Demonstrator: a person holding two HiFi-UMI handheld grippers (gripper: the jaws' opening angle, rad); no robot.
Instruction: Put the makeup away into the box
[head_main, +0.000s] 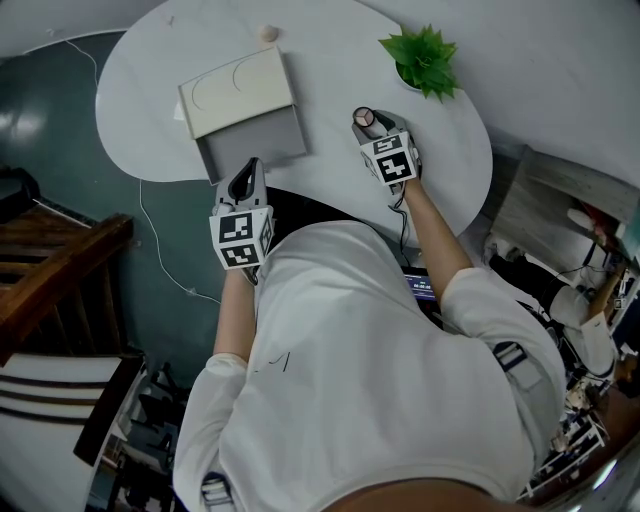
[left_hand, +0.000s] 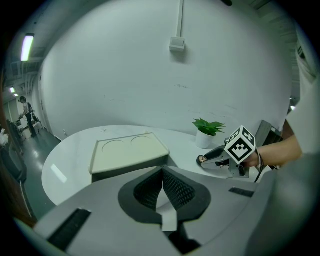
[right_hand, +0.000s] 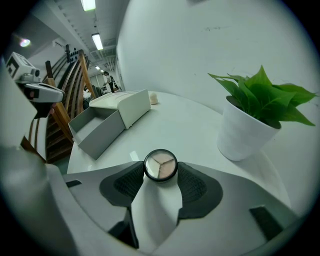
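Observation:
A round makeup compact (right_hand: 160, 165) with pale powder wedges sits between the tips of my right gripper (right_hand: 160, 176), both pads touching its rim just above the white table (right_hand: 190, 130). In the head view this gripper (head_main: 366, 121) stands right of the box with the compact (head_main: 364, 116) at its tip. The box has a cream top (head_main: 237, 90) and a grey drawer (head_main: 255, 150) pulled open toward me, seen as well in the right gripper view (right_hand: 95, 131). My left gripper (head_main: 247, 173) hovers at the drawer's near edge, its jaws shut (left_hand: 162, 173) with nothing between them.
A small green plant in a white pot (head_main: 425, 60) stands at the table's far right, close to the right gripper (left_hand: 204, 160). A small beige ball (head_main: 267, 33) lies behind the box. Wooden stairs (head_main: 50, 260) and a cable are at the left, below the table edge.

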